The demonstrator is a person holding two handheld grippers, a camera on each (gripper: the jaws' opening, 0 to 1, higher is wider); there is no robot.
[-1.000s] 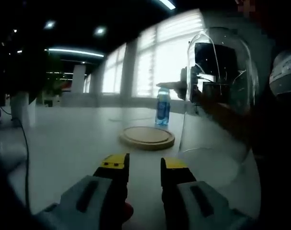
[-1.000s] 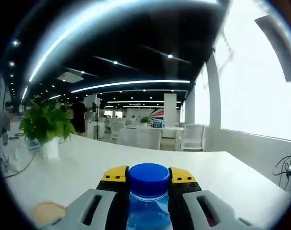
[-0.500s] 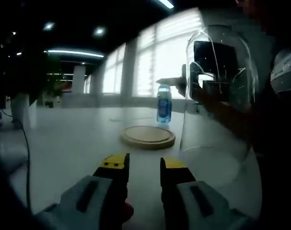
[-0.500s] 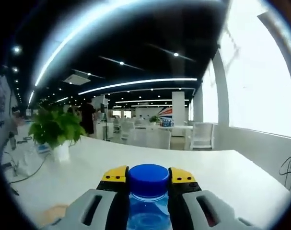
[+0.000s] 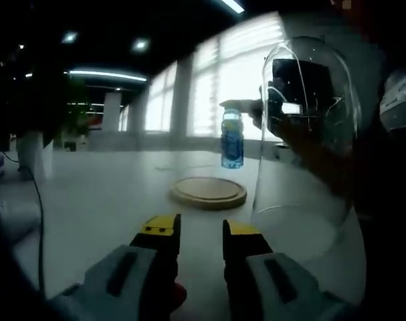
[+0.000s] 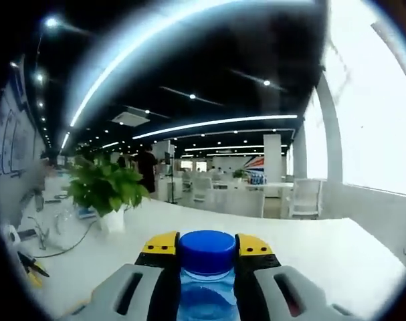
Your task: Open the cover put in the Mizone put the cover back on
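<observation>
The Mizone bottle point(image 5: 232, 139), clear blue with a blue cap, hangs in the air above the round wooden base point(image 5: 208, 192). My right gripper point(image 5: 237, 107) comes in from the right and holds it by the neck. In the right gripper view the blue cap point(image 6: 207, 251) sits between the yellow-tipped jaws of the right gripper point(image 6: 207, 242), which is shut on the bottle. The glass dome cover point(image 5: 303, 134) stands on the table to the right of the base. My left gripper point(image 5: 199, 229) is low over the table in front of the base, jaws apart, with nothing between the tips.
The white table point(image 5: 102, 200) stretches left, with a dark cable point(image 5: 35, 200) along its left side. A potted green plant point(image 6: 106, 190) and small tools point(image 6: 32, 267) stand on the table. Bright windows point(image 5: 236, 73) lie behind, and a person's sleeve point(image 5: 396, 100) shows at right.
The right gripper has lifted the bottle higher and slightly right, above the wooden base. The right gripper view has swung, so the plant sits further right in it. The left gripper has held still.
</observation>
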